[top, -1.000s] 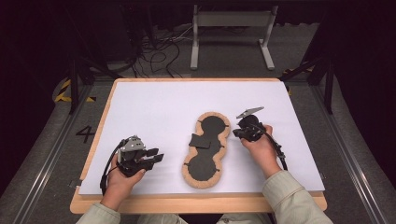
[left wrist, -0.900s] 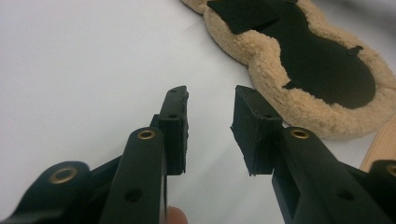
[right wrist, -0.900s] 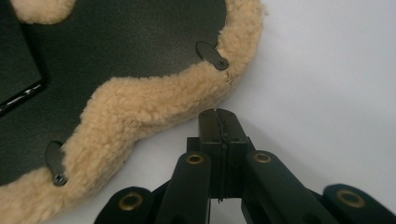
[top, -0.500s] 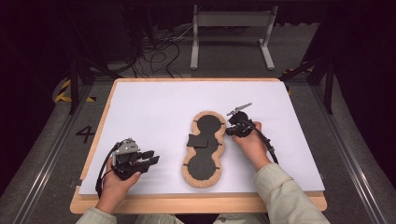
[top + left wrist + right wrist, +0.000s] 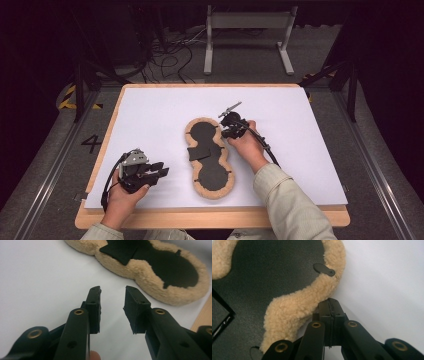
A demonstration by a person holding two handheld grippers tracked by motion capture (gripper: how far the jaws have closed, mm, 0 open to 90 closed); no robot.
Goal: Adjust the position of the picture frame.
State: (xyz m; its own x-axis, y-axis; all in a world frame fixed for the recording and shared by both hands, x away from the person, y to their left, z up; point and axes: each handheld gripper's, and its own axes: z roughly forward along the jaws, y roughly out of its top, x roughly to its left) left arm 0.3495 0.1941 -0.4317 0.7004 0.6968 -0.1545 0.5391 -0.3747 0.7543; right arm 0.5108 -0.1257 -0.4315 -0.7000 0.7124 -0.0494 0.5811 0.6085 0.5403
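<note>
We see a white tabletop (image 5: 150,120) carrying a peanut-shaped fleece pad (image 5: 210,187), tan-edged with a black centre, lying near its middle. Our right gripper (image 5: 227,131) rests at the pad's right edge, its jaws pressed together with nothing between them, tips just beside the fleece. Our left gripper (image 5: 162,172) sits well apart at the lower left, jaws partly open and empty.

Tan fleece pad (image 5: 210,187) with black centre, white sheet (image 5: 150,115), pale wood table (image 5: 210,218), black right tool (image 5: 329,302)
</note>
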